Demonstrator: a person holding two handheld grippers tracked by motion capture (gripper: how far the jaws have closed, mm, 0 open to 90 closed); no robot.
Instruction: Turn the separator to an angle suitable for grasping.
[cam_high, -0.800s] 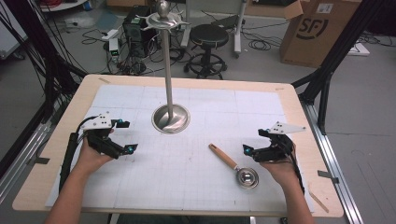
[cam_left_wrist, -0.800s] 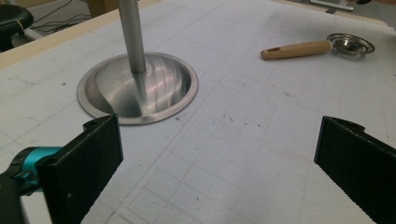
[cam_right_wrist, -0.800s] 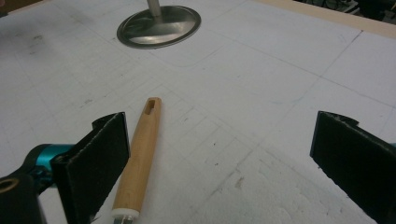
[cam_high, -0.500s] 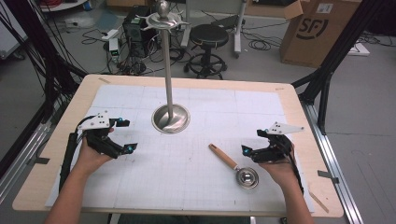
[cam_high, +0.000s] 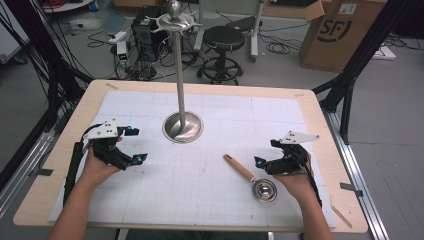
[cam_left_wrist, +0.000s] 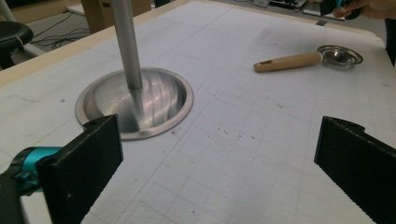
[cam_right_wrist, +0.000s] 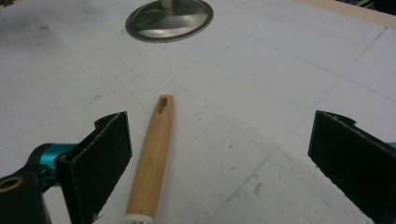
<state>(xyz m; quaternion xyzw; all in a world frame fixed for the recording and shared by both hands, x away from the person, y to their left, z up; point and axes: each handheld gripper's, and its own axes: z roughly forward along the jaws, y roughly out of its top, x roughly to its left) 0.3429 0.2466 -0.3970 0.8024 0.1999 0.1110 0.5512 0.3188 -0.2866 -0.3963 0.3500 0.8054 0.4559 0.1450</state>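
A small metal ladle lies on the white mat, its wooden handle (cam_high: 238, 167) pointing up-left and its steel bowl (cam_high: 264, 190) nearest the person. My right gripper (cam_high: 266, 152) hovers just right of the handle, open. In the right gripper view the handle (cam_right_wrist: 152, 158) lies on the mat between the wide-apart jaws, closer to the left one and touching neither. My left gripper (cam_high: 136, 145) is open at the mat's left side with nothing between its jaws. It faces the stand's round base (cam_left_wrist: 135, 102), with the ladle (cam_left_wrist: 308, 58) farther off.
A tall metal pole on a round steel base (cam_high: 183, 127) stands mid-table, with a hooked top (cam_high: 175, 20). The white gridded mat (cam_high: 200, 200) covers a wooden table (cam_high: 325, 120). Beyond it are a stool (cam_high: 223, 37), cables and a cardboard box (cam_high: 340, 30).
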